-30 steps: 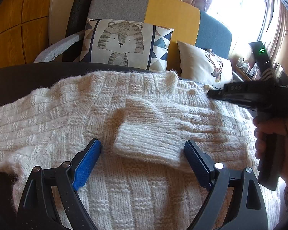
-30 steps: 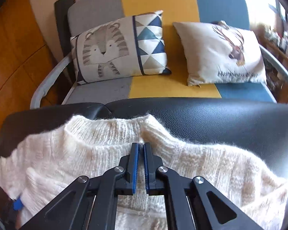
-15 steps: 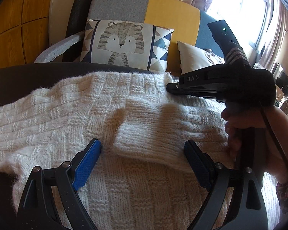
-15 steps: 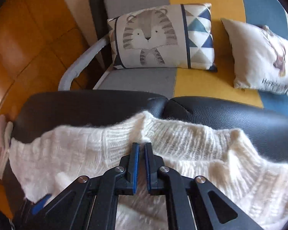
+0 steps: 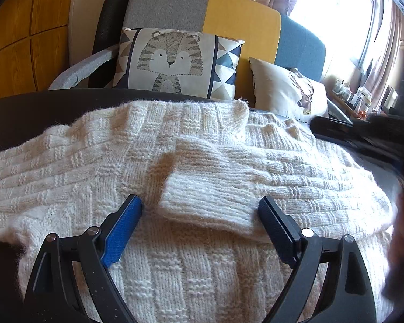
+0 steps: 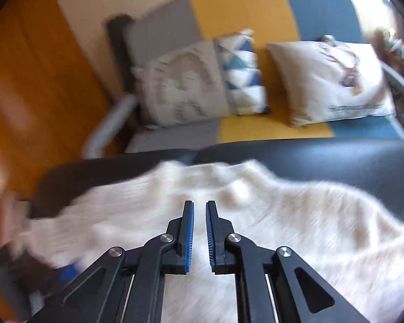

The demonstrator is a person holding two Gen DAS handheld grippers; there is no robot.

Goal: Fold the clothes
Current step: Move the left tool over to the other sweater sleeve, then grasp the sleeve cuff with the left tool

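A cream knitted sweater lies spread on a black leather surface. One sleeve is folded across the body, its ribbed cuff between my left fingers. My left gripper is open wide just above the sweater and holds nothing. In the right wrist view, blurred by motion, my right gripper hovers over the sweater near its collar, jaws a small gap apart with nothing between them. The right gripper's body also shows in the left wrist view, at the right edge.
Behind the black surface stands a grey, yellow and blue sofa with a tiger cushion and a deer cushion. Orange wood panels are at left. A bright window and cluttered shelf are at right.
My right gripper let go of the sweater's collar, opened slightly, and swung back to the right. My left gripper has not moved.
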